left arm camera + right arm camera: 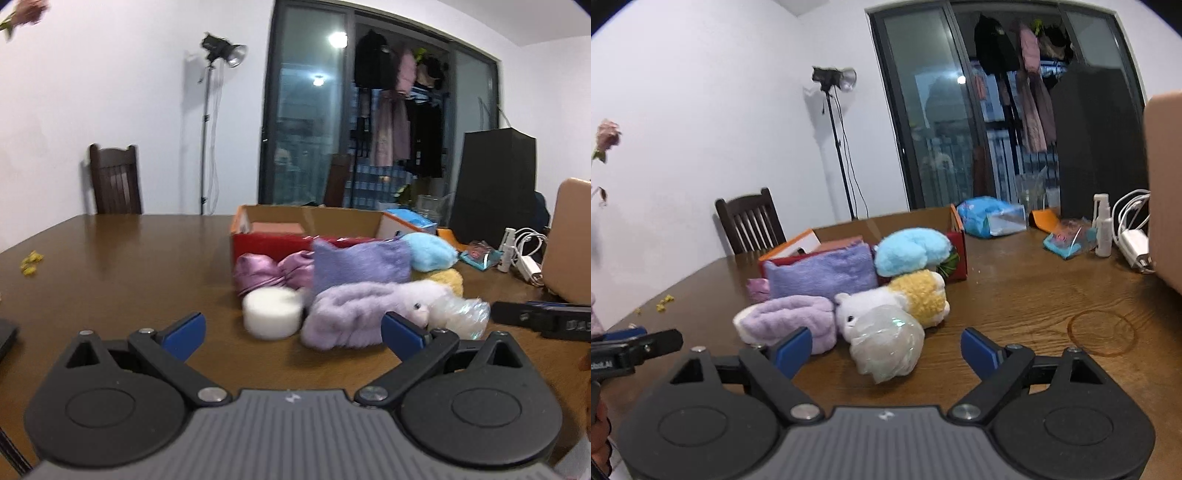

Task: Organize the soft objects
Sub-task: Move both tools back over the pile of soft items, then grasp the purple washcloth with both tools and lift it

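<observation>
Soft toys (pixel 886 310) lie heaped on the worktop (pixel 1034 295) before the open red box (pixel 955 251) as your left claw (pixel 291 330) and right claw (pixel 886 350) hover spread and empty; close squarely on one toy and lift it clear of its neighbours.

We see the soft toys (pixel 886 295) heaped on the tabletop (pixel 1034 295) just before the box (pixel 956 240), chair (pixel 750 221) behind.
</observation>
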The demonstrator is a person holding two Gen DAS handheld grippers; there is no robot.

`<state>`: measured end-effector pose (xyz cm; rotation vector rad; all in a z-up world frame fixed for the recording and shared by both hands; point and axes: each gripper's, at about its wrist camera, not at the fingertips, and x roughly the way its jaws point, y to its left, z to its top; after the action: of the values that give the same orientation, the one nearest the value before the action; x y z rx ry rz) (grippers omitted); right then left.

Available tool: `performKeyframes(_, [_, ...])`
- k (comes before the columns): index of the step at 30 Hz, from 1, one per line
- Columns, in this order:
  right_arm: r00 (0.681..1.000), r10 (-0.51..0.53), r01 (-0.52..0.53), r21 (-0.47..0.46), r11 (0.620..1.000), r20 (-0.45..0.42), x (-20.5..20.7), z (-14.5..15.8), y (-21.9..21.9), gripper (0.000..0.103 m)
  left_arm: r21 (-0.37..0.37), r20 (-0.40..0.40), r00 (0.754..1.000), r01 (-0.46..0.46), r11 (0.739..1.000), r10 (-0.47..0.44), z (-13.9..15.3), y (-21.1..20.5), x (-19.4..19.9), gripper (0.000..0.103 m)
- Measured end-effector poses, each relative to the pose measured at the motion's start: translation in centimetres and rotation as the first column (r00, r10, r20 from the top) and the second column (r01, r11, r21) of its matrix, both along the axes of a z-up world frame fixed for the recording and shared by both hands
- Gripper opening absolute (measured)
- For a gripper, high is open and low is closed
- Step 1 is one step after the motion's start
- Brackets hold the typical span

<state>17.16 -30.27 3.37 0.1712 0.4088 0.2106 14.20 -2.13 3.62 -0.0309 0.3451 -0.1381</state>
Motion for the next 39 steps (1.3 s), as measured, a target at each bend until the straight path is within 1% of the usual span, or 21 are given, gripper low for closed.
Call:
performKeyframes(1, [1.0,0.004,-0.004,-0.004,1.0,-0.007,0.6,-0.1,-0.1,0.081,0.003,0.004,1.0,0.02,1.0,-0.02,0.0,-0.5,0.6,0.103])
performKeyframes(3, [0.999,0.028,-0.028,0.005,1.0,-0.026,2.0,-0.1,-0.4,0.074,0.01,0.005,0.999,0.044,0.999,-0.044,-0.1,-1.5,1.9,0.103])
performKeyframes(7, [0.997,0.061,-0.06,0.018,0.998,-0.037,4.0,-0.2,-0.7,0.073,0.001,-0.026,0.998,0.055,0.998,-0.055,0.0,-2.7,4.6,0.103])
performKeyframes(11, [0.997,0.063,-0.062,0.03,0.998,-0.039,6.8,0.4,-1.2,0.071,0.006,0.001,0.997,0.075,0.997,-0.075,1.3,-3.5,6.9,0.102])
performKeyframes(13, [0.997,0.065,-0.063,0.042,0.997,-0.03,8.0,0.9,-1.3,0.063,0.011,-0.007,0.996,0.087,0.996,-0.087,1.4,-3.9,8.4,0.099])
performKeyframes(15, [0.994,0.109,-0.107,0.062,0.992,-0.024,9.4,1.4,-1.0,0.054,-0.005,-0.039,0.995,0.097,0.995,-0.097,1.1,-3.9,10.0,0.089])
performKeyframes(17, [0.985,0.172,-0.171,0.075,0.982,-0.013,10.5,1.8,-0.2,0.05,-0.04,-0.084,0.992,0.09,0.995,-0.093,0.6,-3.5,11.6,0.085])
performKeyframes(19, [0.976,0.218,-0.217,0.065,0.974,-0.004,11.7,2.2,0.8,0.051,-0.091,-0.126,0.989,0.07,0.993,-0.082,0.2,-2.7,13.3,0.082])
performKeyframes(20, [0.972,0.236,-0.235,0.05,0.971,-0.003,12.7,2.3,1.5,0.051,-0.113,-0.139,0.987,0.07,0.991,-0.085,0.1,-2.3,13.9,0.077])
performKeyframes(22, [0.968,0.249,-0.248,0.025,0.968,-0.018,14.5,2.4,2.7,0.051,-0.17,-0.168,0.979,0.083,0.982,-0.112,-0.2,-1.5,15.0,0.057])
performKeyframes(23, [0.968,0.247,-0.247,0.016,0.969,-0.035,15.5,2.2,3.1,0.051,-0.194,-0.178,0.975,0.094,0.976,-0.129,-0.3,-1.2,15.4,0.035])
performKeyframes(24, [0.966,0.255,-0.255,0.02,0.967,-0.046,16.3,2.1,3.4,0.05,-0.222,-0.189,0.97,0.11,0.969,-0.153,-0.4,-0.9,15.8,0.028])
performKeyframes(25, [0.96,0.272,-0.271,0.029,0.962,-0.06,16.8,1.9,3.6,0.048,-0.244,-0.192,0.967,0.119,0.962,-0.168,-0.5,-0.6,15.9,0.025])
performKeyframes(26, [0.954,0.289,-0.287,0.035,0.957,-0.076,17.3,1.7,3.9,0.038,-0.252,-0.186,0.967,0.125,0.96,-0.175,-0.4,-0.4,16.0,0.018])
performKeyframes(27, [0.954,0.289,-0.287,0.027,0.957,-0.083,17.6,1.5,4.2,0.025,-0.244,-0.179,0.968,0.128,0.961,-0.174,-0.3,-0.4,15.9,0.017])
performKeyframes(28, [0.957,0.278,-0.278,0.012,0.96,-0.084,17.7,1.5,4.4,0.02,-0.234,-0.166,0.971,0.131,0.963,-0.172,-0.1,-0.4,15.8,0.016])
performKeyframes(29, [0.959,0.272,-0.272,0.004,0.962,-0.08,17.7,1.6,4.5,0.009,-0.231,-0.153,0.973,0.135,0.964,-0.173,0.2,-0.4,15.7,0.016])
performKeyframes(31, [0.958,0.28,-0.28,0.016,0.96,-0.058,17.2,2.3,4.4,0.006,-0.234,-0.113,0.978,0.146,0.961,-0.176,1.4,-0.3,15.2,0.015])
performKeyframes(34, [0.962,0.274,-0.274,0.007,0.962,0.012,15.4,4.3,4.0,0.005,-0.238,-0.012,0.981,0.185,0.954,-0.193,4.0,-0.1,13.2,0.015])
performKeyframes(37, [0.959,0.27,-0.272,0.009,0.962,0.091,12.6,6.6,3.6,0.005,-0.248,0.067,0.974,0.227,0.942,-0.217,6.0,0.3,10.4,0.015])
performKeyframes(39, [0.952,0.278,-0.281,0.008,0.96,0.13,10.1,7.8,3.3,0.005,-0.251,0.083,0.968,0.249,0.935,-0.236,6.7,0.5,8.3,0.015])
